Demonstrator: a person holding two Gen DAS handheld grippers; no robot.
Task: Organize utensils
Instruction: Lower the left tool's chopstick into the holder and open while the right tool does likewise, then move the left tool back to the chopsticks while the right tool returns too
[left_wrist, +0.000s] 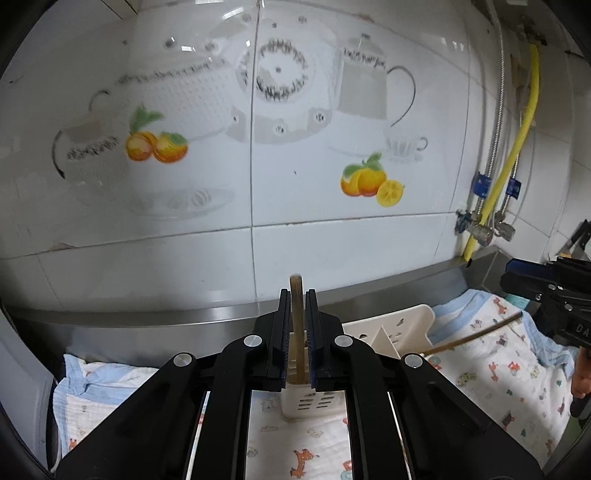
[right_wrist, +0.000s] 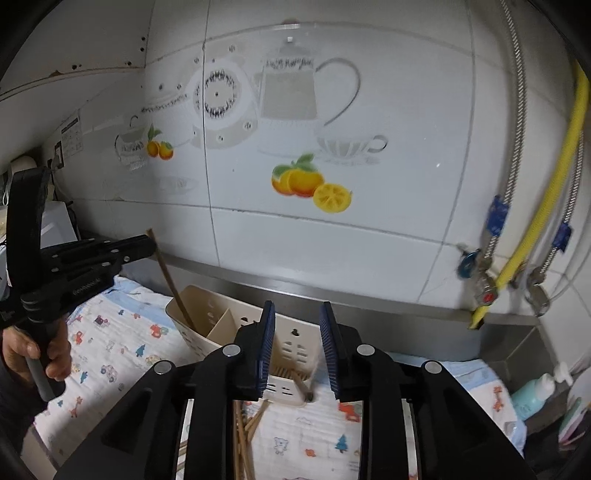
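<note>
A cream slotted utensil holder lies on a patterned cloth. My left gripper is shut on a wooden chopstick that stands upright. In the right wrist view this left gripper holds that chopstick with its lower end in the left compartment of the holder. My right gripper stands open over the holder's right part; a blurred chopstick hangs loose between its pads. Several more chopsticks lie on the cloth beneath it. From the left wrist, the right gripper shows with a slanted chopstick.
A steel ledge and tiled wall stand just behind the holder. A yellow hose and valves hang at the right. A teal bottle stands at the right corner. A person's hand grips the left tool's handle.
</note>
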